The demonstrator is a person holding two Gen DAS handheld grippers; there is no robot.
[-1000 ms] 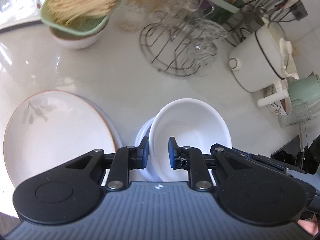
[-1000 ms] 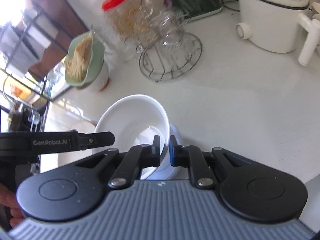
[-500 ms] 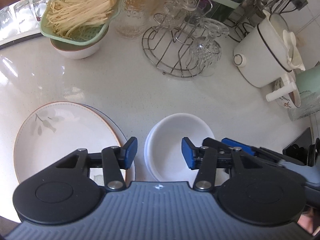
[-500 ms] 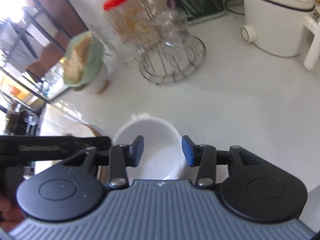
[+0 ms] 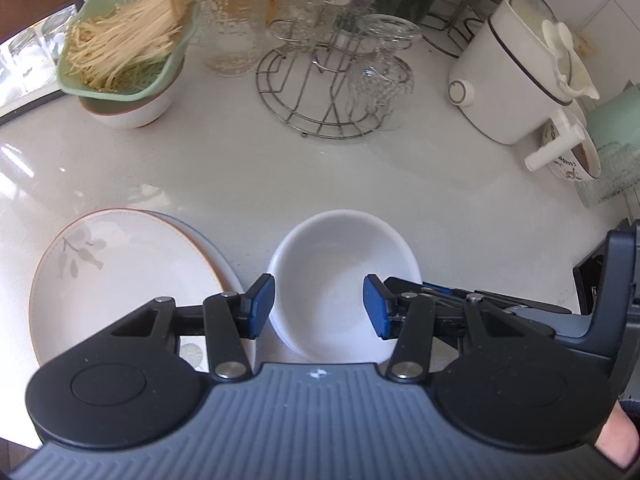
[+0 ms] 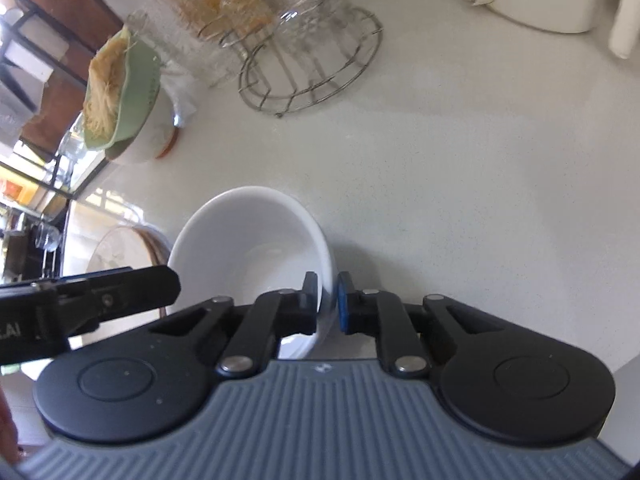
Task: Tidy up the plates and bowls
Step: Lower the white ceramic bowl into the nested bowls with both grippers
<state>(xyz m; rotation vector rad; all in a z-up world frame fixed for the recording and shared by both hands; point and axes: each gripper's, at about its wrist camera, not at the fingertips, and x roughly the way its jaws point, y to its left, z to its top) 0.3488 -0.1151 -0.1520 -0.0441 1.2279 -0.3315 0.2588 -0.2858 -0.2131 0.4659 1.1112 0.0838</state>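
We see the left gripper (image 5: 319, 305) w/ fingers spread wide, holding nothing, over the round white ceramic bowl (image 5: 344, 280) on the white speckled surface (image 5: 280, 176). Right gripper (image 6: 327, 303) fingers pinch that bowl's rim. Leaf-print plate (image 5: 120, 280) lies just beside it.

White speckled desk (image 5: 248, 168) carries, front L: floral plate (image 5: 120, 280) on a 2nd plate; beside it, apart, white bowl (image 5: 344, 280). Back L: green strainer of noodles (image 5: 128, 56) set in a white bowl. Back centre: wire rack (image 5: 324, 92) w/ glasses, glass jar (image 5: 232, 20) just L of it. R: white pot (image 5: 508, 76), patterned cup (image 5: 572, 160).
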